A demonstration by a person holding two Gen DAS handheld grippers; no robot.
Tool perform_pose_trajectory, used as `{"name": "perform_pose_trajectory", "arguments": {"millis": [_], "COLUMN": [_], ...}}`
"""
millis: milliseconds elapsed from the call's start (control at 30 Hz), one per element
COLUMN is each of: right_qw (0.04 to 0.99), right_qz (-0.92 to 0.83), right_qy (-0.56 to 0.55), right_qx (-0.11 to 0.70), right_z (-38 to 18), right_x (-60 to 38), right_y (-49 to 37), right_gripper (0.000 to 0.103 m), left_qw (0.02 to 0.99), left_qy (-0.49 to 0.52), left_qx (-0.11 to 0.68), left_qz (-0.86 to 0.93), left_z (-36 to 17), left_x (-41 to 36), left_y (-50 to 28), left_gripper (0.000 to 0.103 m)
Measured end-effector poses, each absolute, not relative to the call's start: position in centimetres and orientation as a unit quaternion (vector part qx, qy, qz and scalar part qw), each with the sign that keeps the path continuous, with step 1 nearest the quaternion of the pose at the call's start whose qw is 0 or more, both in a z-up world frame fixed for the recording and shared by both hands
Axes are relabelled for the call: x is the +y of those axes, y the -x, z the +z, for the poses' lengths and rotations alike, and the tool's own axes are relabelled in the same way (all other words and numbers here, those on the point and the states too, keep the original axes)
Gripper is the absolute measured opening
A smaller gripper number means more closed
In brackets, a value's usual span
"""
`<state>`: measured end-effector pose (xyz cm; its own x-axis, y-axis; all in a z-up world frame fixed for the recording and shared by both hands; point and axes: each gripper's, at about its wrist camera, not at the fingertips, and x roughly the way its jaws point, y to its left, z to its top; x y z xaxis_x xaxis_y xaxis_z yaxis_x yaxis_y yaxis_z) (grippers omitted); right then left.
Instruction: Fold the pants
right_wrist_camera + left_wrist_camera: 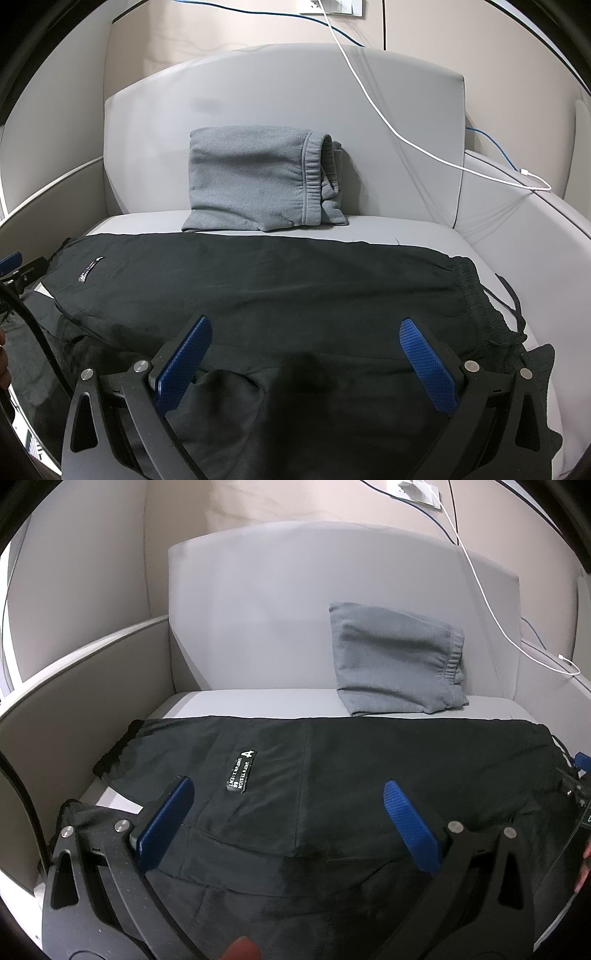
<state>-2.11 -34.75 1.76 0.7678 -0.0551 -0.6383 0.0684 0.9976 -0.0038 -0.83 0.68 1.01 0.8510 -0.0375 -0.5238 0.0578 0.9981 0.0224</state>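
Pants (258,280) black, spread across grey sofa seat (406,229).

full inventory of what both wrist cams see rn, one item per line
black pants: 1, black, spread across the front of the seat, waistband to the right
label: 1, black with white print, on the black pants
grey sweatpants: 1, grey, folded, leaning against the backrest
armchair: 1, light grey, holds both garments
white cable: 1, white, draped over the backrest to the right arm
blue cable: 1, blue, along the wall and behind the chair
left gripper: 1, black with blue pads, open above the pants
right gripper: 1, black with blue pads, open above the pants
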Motion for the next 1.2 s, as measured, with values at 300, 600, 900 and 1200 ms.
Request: {"name": "perform_pose_trajectory", "arguments": {"millis": [300, 600, 900, 1200], "right_qw": [0.940, 0.940, 0.940, 0.939], "right_qz": [-0.033, -0.033, -0.034, -0.031], "right_qy": [-0.009, -0.010, -0.010, -0.008], "right_qx": [0.339, 0.340, 0.341, 0.342], "right_z": [1.72, 1.68, 1.25, 1.19], "right_x": [-34.74, -34.72, -34.35, -34.34], "right_y": [2.10, 2.12, 2.06, 2.03], "right_gripper": [0.103, 0.103, 0.103, 0.103], "left_qw": [0.961, 0.961, 0.962, 0.962], "left_qy": [-0.013, -0.013, -0.012, -0.013], "left_qx": [0.274, 0.274, 0.273, 0.273], "left_qz": [-0.024, -0.023, -0.023, -0.024], "left_z": [0.96, 0.96, 0.89, 0.93], "left_x": [0.79, 0.68, 0.65, 0.66], "left_y": [0.73, 0.74, 0.72, 0.72], "left_gripper": [0.102, 0.102, 0.102, 0.102]}}
